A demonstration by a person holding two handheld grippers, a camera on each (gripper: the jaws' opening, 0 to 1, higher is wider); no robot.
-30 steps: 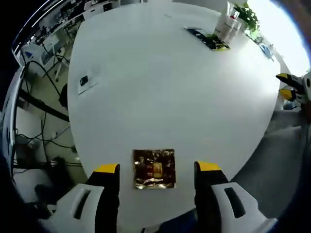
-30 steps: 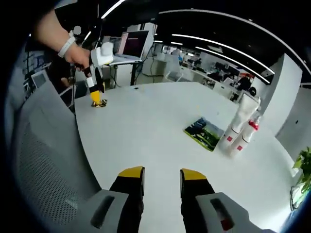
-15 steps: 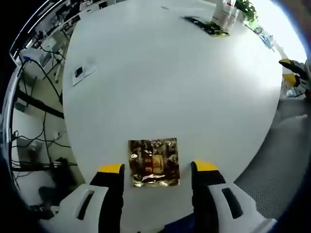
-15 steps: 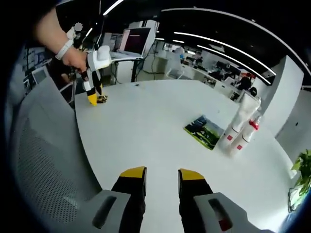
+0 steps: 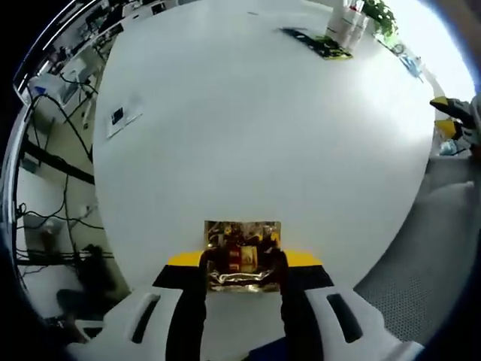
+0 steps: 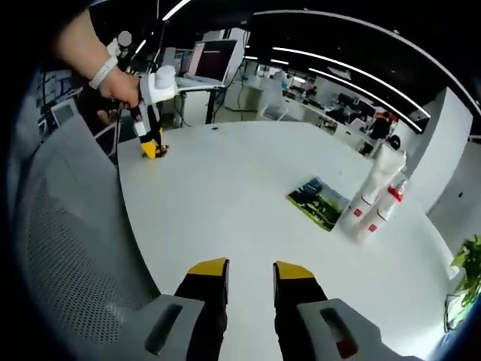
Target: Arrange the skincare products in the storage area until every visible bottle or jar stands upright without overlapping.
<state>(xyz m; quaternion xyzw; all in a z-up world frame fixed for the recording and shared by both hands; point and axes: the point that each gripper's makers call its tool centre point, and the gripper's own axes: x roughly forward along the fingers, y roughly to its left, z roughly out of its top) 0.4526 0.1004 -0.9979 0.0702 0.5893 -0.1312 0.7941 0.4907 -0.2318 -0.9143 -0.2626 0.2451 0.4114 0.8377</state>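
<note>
While the left tongs (image 5: 243,261) clench a crinkled gold foil packet (image 5: 242,248), the right tongs (image 6: 250,271) hover released above the smooth white table (image 6: 240,188).

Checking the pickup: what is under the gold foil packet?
The gold foil packet lies flat on the white table, with the left gripper shut on its sides. Whatever is directly beneath it is covered.

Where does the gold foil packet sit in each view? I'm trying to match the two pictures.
Left gripper view: the gold foil packet lies low at centre, clamped between the left gripper fingers near the table's edge.
Right gripper view: upper left, a small gold patch at the left gripper's tips.
Shared landmark: the white bottles beside the green card.
</note>
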